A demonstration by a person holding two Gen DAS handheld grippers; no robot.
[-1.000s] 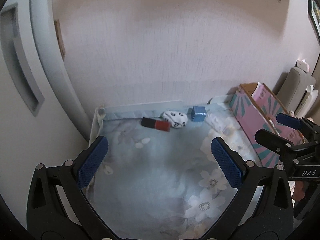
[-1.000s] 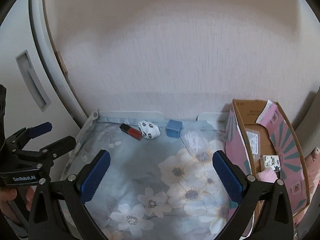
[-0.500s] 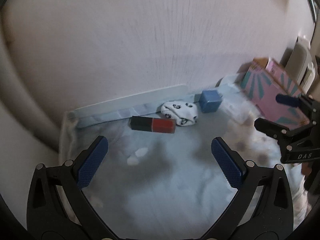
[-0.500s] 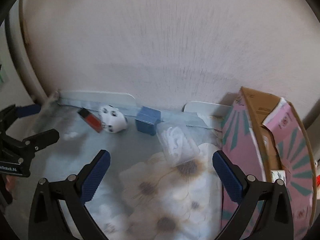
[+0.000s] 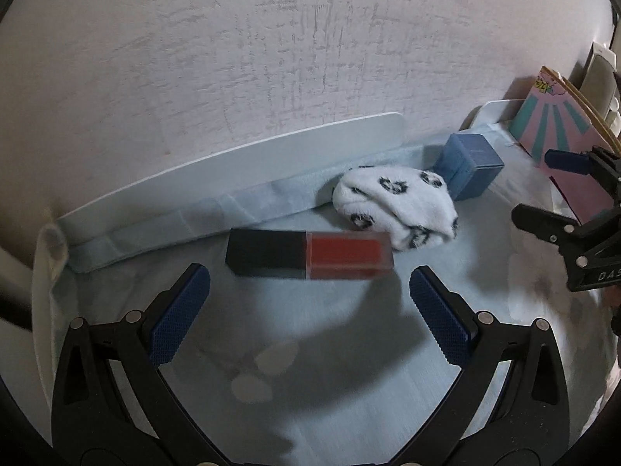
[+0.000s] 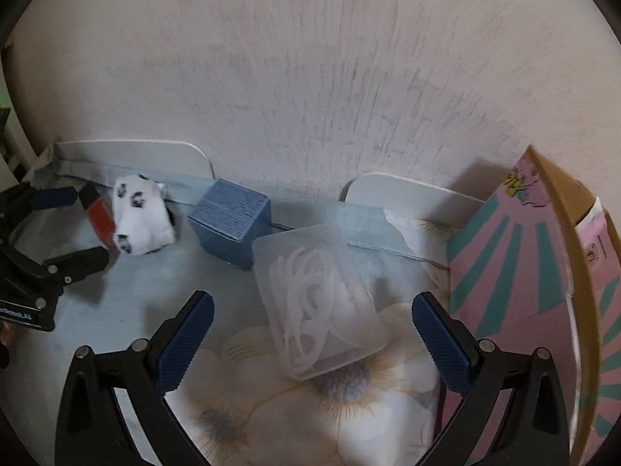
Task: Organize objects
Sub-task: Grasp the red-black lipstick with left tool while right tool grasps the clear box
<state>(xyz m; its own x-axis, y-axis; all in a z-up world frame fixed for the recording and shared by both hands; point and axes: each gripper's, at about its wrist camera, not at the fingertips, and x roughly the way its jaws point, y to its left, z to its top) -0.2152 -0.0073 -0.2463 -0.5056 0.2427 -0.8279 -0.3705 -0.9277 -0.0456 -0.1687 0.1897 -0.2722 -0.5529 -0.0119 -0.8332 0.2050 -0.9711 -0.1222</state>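
A black and red box (image 5: 308, 253) lies on the floral cloth just ahead of my open, empty left gripper (image 5: 308, 312). Behind it sit a white spotted sock ball (image 5: 394, 207) and a blue cube box (image 5: 467, 171). In the right wrist view, a clear plastic pouch of white cable (image 6: 316, 303) lies between the fingers of my open, empty right gripper (image 6: 312, 334). The blue cube (image 6: 231, 221), the sock ball (image 6: 139, 213) and the red box (image 6: 99, 215) lie to its left. The left gripper (image 6: 68, 225) shows there too, and the right gripper (image 5: 543, 190) shows in the left wrist view.
A pink and teal cardboard box (image 6: 543, 283) stands open at the right; it also shows in the left wrist view (image 5: 555, 136). A white low rail (image 5: 233, 167) and the textured wall (image 6: 310, 77) bound the far side. The cloth (image 5: 310, 388) covers the surface.
Both grippers have moved forward and down toward the wall. The left now sits close to the black and red box, the right over the clear pouch. Both stay open.
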